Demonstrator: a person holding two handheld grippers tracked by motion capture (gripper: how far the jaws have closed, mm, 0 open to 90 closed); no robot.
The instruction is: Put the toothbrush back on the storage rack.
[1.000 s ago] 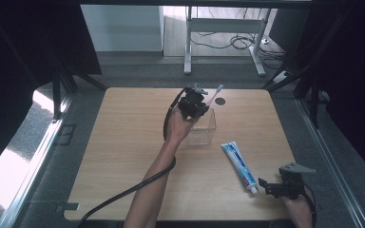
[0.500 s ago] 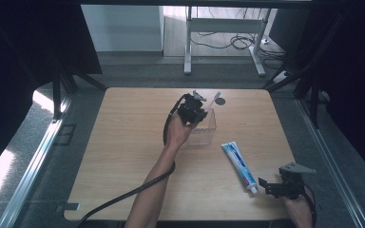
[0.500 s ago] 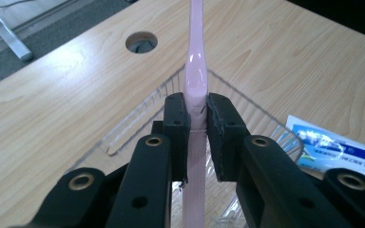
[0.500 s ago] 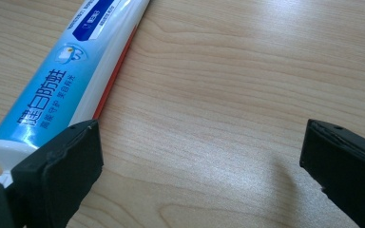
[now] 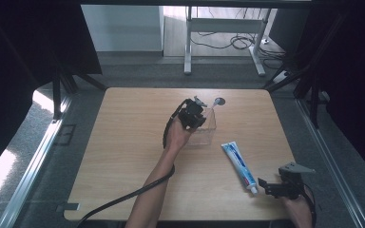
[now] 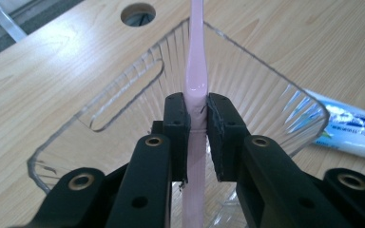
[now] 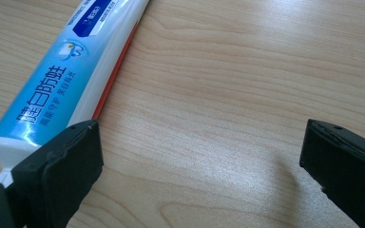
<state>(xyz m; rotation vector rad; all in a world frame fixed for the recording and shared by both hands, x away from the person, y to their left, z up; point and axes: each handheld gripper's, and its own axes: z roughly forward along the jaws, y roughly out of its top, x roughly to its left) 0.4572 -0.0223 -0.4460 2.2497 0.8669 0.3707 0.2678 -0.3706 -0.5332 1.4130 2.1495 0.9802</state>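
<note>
- The left tongs [image 6: 197, 128] are pinching a slim, stiff pink plastic toothbrush handle [image 6: 196, 71], light and slippery, over the clear ribbed plastic container [image 6: 266, 85].
- The right tongs [image 7: 199, 161] are resting spread, at five o'clock from the container, by the soft blue-and-white toothpaste tube [image 7: 62, 76].

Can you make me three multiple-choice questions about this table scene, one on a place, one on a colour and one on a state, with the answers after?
1. Where does the toothpaste tube lie?
A. inside the clear container
B. flat on the table, between the clear container and the right claw
C. on the floor

2. What colour is the toothbrush handle in the left claw?
A. pink
B. green
C. black

3. How does the right claw stand?
A. shut on the tube
B. shut on nothing
C. open

Answers: 1 B, the high view shows it on the wood beside the clear container. 2 A, the left claw view shows pink. 3 C, bare table shows between its jaws.
</note>
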